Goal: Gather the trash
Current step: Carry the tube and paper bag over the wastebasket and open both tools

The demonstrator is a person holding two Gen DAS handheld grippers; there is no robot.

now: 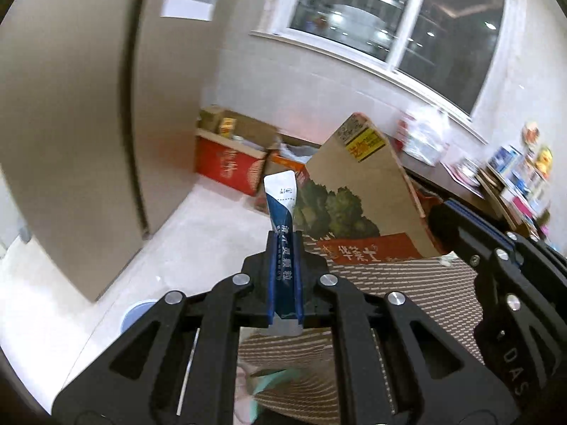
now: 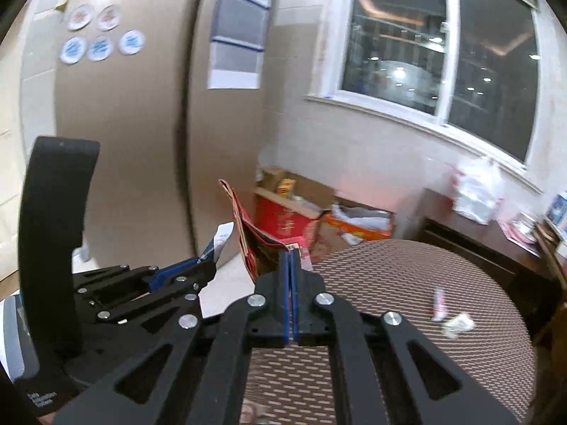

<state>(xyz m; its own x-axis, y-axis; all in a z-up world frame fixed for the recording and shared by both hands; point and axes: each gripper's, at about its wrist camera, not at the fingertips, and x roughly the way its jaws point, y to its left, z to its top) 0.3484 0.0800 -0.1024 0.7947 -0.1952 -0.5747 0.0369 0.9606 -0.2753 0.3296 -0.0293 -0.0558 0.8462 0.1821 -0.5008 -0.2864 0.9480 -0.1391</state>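
Blue-white sachet [image 1: 283,248] clamped upright between left tongs [image 1: 284,276], tip protruding above

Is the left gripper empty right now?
No, the left gripper is shut on a blue and white sachet standing between its pads.

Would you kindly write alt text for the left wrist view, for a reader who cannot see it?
The left gripper is shut on a blue-and-white sachet that stands upright between its jaws. Behind it a cardboard box flap rises over a patterned round table, with the right gripper at the right edge. Further back are a window and red boxes on the floor.
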